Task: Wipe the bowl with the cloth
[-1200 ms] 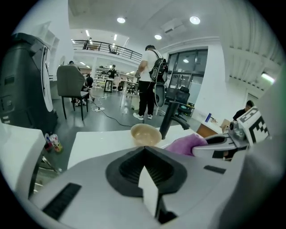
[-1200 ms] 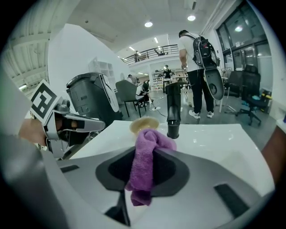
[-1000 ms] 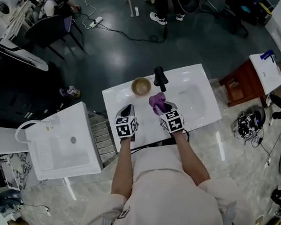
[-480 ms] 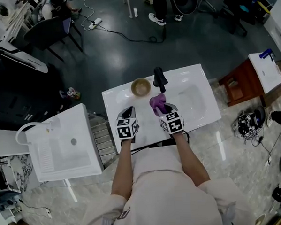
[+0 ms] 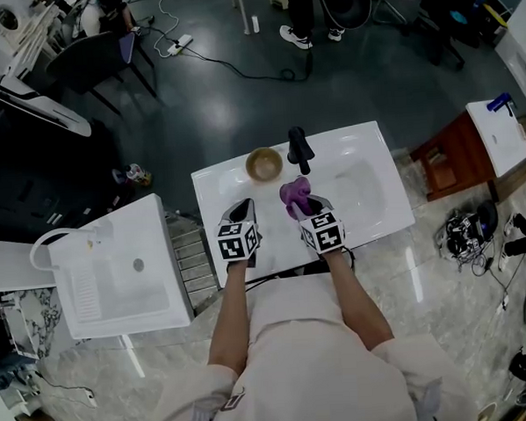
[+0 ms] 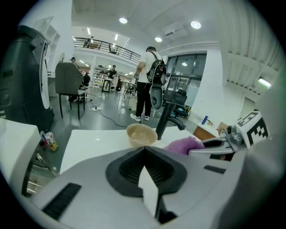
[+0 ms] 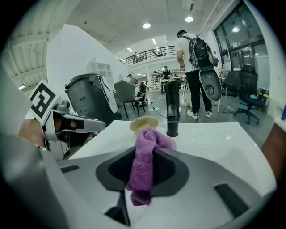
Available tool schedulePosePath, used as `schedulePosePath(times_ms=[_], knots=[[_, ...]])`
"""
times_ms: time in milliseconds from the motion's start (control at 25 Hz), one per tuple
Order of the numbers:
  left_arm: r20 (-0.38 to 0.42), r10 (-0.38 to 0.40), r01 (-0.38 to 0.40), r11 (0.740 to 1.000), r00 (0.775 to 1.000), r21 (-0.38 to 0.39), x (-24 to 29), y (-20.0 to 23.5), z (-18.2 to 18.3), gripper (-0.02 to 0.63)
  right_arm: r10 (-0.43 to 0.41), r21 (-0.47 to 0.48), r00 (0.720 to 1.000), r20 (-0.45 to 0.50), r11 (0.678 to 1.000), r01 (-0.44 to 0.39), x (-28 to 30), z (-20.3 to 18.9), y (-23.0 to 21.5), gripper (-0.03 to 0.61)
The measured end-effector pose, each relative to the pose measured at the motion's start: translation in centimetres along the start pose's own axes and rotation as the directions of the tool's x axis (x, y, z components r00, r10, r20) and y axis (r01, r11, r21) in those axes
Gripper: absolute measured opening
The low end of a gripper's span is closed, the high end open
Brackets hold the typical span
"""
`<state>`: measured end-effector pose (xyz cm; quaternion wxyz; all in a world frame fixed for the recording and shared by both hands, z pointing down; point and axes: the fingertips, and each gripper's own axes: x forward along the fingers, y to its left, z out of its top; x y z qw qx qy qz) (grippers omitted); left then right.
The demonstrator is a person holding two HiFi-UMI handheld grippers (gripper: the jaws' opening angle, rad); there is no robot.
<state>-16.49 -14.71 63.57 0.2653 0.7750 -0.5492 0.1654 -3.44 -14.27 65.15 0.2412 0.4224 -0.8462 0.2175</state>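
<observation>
Bowl (image 5: 264,163), tan and upright, stands at the far left of the white sink counter (image 5: 218,186), apart from both grippers. On its near side the left gripper (image 5: 242,204) hovers over the counter, its jaws pressed together with nothing between them. Just right of the bowl rises a black faucet (image 5: 299,149). Near the faucet, the right gripper (image 5: 300,203) is clamped on the purple cloth (image 5: 294,192), which bunches above its jaws and hangs below them. The sink basin (image 5: 363,187) lies to the right.
</observation>
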Motion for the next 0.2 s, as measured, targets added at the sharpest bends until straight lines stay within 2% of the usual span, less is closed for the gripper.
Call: schedulePosePath(times_ms=[200], knots=[[0.015,0.029,-0.029,0.999,0.999,0.032,-0.15,-0.18,0.33,0.006,0.008,-0.003,1.0,0.001,1.0,-0.008,-0.21,-0.13,0.13,0.087]])
